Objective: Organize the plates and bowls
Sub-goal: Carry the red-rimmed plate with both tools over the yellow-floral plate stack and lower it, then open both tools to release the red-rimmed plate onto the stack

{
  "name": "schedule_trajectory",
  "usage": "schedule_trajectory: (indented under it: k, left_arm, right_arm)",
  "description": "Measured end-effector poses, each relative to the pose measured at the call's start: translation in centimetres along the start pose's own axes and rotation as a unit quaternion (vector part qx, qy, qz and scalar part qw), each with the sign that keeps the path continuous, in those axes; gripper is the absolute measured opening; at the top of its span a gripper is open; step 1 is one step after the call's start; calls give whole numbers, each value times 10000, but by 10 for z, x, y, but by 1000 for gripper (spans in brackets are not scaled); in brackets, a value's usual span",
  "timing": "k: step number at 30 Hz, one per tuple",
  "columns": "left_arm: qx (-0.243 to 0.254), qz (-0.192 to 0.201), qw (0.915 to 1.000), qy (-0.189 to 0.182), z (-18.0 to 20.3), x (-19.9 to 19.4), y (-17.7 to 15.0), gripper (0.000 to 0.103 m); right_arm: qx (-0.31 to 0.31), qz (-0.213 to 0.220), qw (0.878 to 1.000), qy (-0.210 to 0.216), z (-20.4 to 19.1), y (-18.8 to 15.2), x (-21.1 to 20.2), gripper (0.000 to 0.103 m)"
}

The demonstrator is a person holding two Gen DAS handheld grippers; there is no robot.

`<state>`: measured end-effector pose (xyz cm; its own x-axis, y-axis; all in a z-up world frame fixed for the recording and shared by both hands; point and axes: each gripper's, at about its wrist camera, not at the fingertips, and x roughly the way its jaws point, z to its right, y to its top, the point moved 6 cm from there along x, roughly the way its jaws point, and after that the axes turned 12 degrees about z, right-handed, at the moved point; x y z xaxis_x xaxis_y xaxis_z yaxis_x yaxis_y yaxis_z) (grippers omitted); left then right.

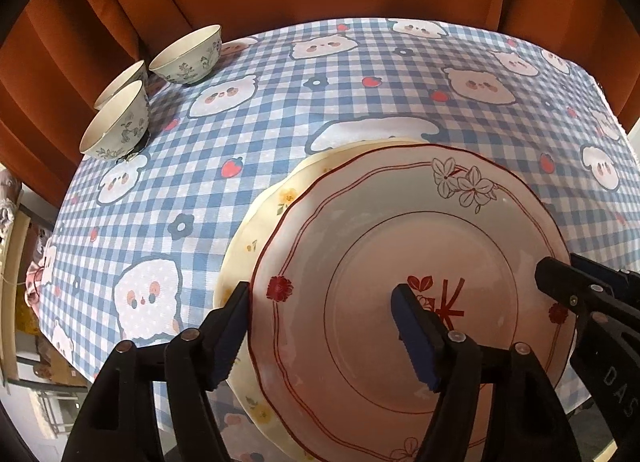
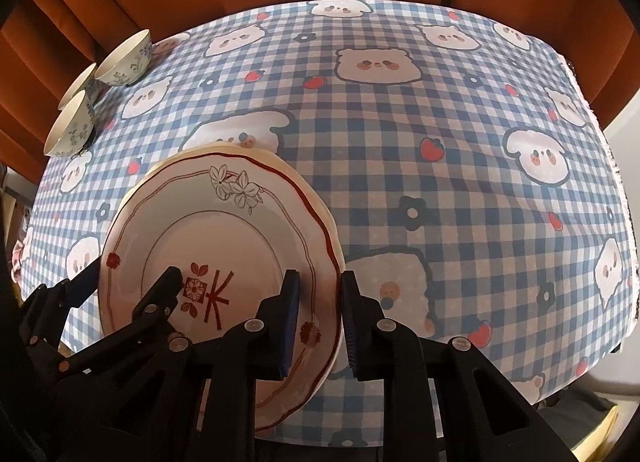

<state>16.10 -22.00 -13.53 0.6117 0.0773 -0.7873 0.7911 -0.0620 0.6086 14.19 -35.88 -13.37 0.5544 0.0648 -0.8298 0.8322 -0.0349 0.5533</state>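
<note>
**A:** Two plates are stacked near the front of the tabletop (image 1: 360, 109): the red-rimmed plate (image 1: 400, 229) sits on the cream plate (image 1: 276, 197), shifted to the right so a crescent of cream shows on the left.

**B:** The left gripper (image 1: 322, 326) has its jaws wide apart, one outside the left rim and one over the centre, and neither pad is pressing. It looks like a guide more than a grip.

**A:** The right gripper (image 2: 320, 302) has its jaws drawn close on the right rim of the red-rimmed plate, one pad inside and one outside. I read that as clamped, probably to nudge the plate square on the stack.

**B:** It's glazed ceramic, smooth and glossy, with a wavy edge that's hard to pinch. The ribbed blue pads should help.

**A:** There are three small bowls (image 1: 188, 57) at the far left, deep and floral, close together and well away from the plates.

**B:** The checked cloth is soft, so anything sliding on it may drag.
</note>
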Motion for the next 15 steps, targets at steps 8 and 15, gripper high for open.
schedule_trajectory:
  k: [8,15]
  left_arm:
    - [25,-41,10000,-39,3,5,1,90]
    - [-128,-139,9998,-69,0,5,0,96]
  right_arm:
    - [-99,-12,9999,-6,-4,4,4,23]
    - [-122,-6,9999,37,-10,6,6,23]
